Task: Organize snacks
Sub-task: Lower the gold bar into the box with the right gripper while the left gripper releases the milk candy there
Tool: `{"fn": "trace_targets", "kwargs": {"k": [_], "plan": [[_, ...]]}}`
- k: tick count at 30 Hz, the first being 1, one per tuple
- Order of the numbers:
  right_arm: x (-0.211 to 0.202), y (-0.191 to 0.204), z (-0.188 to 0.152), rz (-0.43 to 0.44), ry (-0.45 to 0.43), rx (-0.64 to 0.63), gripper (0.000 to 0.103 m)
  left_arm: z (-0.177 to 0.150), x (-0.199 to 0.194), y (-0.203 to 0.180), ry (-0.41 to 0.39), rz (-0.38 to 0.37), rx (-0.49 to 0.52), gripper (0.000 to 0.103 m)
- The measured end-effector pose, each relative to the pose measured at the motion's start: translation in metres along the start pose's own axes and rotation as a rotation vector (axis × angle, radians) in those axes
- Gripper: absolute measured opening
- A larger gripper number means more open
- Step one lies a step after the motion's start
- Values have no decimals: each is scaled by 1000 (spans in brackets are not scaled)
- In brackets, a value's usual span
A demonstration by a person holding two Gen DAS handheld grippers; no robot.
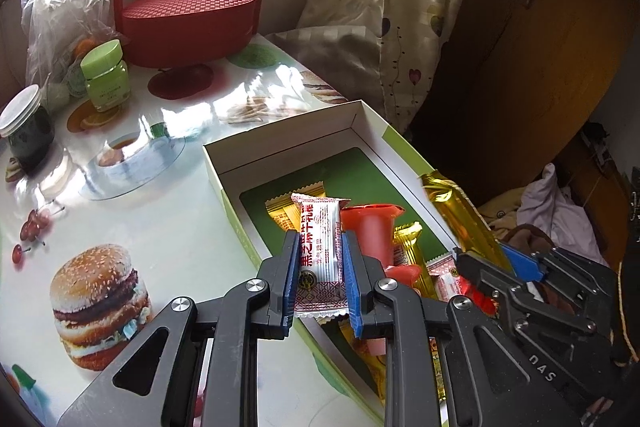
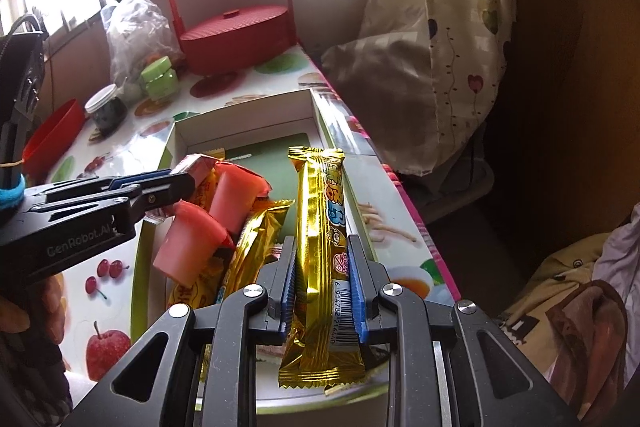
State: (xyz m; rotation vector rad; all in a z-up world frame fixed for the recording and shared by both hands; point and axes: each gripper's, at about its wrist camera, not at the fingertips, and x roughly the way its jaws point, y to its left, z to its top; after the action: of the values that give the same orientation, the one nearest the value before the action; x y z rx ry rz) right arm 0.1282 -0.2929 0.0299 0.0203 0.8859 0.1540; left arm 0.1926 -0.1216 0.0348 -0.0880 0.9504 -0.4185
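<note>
My left gripper [image 1: 320, 247] is shut on a white and red snack packet [image 1: 320, 255], held above the near end of an open cardboard box [image 1: 280, 143] with a green floor. Red tube packs [image 1: 370, 227] and gold wrappers [image 1: 412, 251] lie inside the box. My right gripper [image 2: 322, 255] is shut on a long gold snack bar [image 2: 320, 227], held over the box's right wall [image 2: 316, 115]. The right gripper [image 1: 486, 259] with its gold snack bar [image 1: 460, 215] shows at the right in the left wrist view; the left gripper [image 2: 182, 179] with its white and red packet [image 2: 196, 163] shows at the left in the right wrist view.
A red lidded basket [image 1: 188, 23] with a tall handle stands at the back of the printed tablecloth [image 1: 132, 223]. A green jar [image 1: 106, 75], a dark jar [image 1: 26, 131] and a plastic bag [image 1: 60, 7] sit at the back left. Curtain [image 1: 400, 7] and bedding hang right of the table edge.
</note>
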Motion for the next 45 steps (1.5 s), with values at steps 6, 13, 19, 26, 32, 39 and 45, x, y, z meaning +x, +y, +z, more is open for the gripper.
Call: {"fn": "trace_targets", "kwargs": {"k": [6,13,19,26,32,39,45], "plan": [[6,-3,4,18,9,18,22,1,2,2,2,-17,-13,22],[7,-2,5,43,2,26,25,0,3,4,9,-18,-24,24],[8,-1,7,49,-5,36,28,-2,-1,5,2,-25,-29,31],[4,0,5,43,-20,45,36,-5,-7,2,-8,-15,-30,34],[-7,1,1,42,-47,71,43,-6,-17,-3,-25,-12,-21,47],[-20,-1,-6,39,-73,107,48,-13,-27,-9,-32,-7,-10,47],[-27,-1,-13,28,-79,124,49,-24,-40,-14,-36,5,-1,54]]}}
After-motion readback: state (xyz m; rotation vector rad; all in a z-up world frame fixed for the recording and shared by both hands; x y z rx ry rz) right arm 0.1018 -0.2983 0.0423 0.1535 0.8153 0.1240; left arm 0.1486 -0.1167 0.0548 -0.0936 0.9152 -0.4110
